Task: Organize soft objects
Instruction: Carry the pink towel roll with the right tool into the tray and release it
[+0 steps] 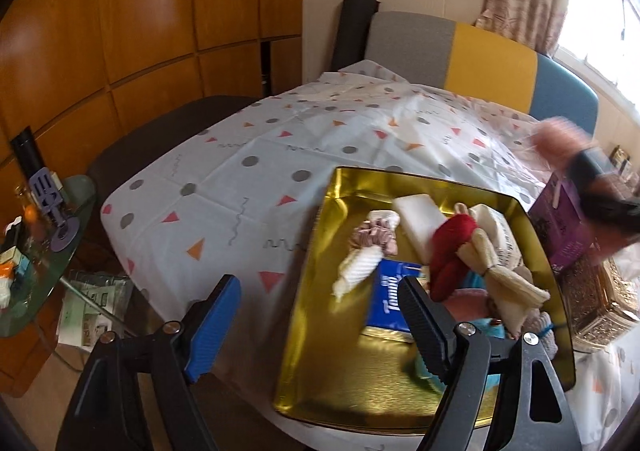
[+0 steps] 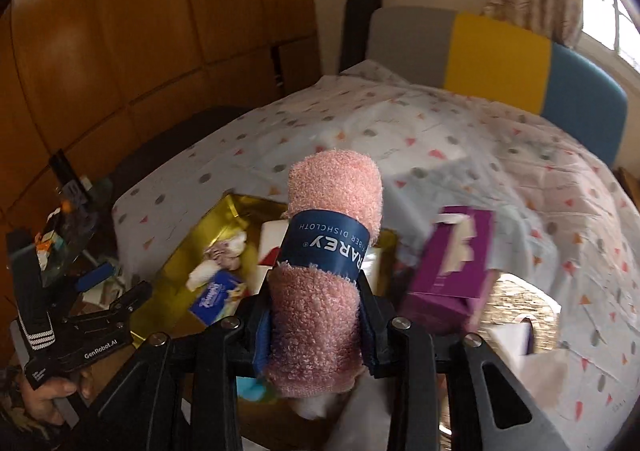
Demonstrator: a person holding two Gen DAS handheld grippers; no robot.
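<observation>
Right gripper clenched on a rolled pink dishcloth above the gold tray.

At the lower left of the left wrist view, the left gripper [image 1: 316,315] hung with its fingers released and nothing between them, one blue pad [image 1: 214,325] over the cloth-covered counter [image 1: 240,179] and the other finger over the gold tray [image 1: 352,379]. In the tray, toward the centre and right of that frame, lay a pink scrunchie [image 1: 378,237], a white ribbed roll [image 1: 358,269], a blue tissue pack [image 1: 390,301], a white sponge block [image 1: 418,221], a red soft piece [image 1: 450,255] and a cream cloth bundle [image 1: 500,275]. At the right edge stood a purple box [image 1: 560,227]. In the right wrist view, the right gripper [image 2: 316,325] squeezed the pink dishcloth [image 2: 320,291] at frame centre, its navy paper band [image 2: 328,247] above the fingers, the roll pointing up the frame over the tray [image 2: 224,211].
</observation>
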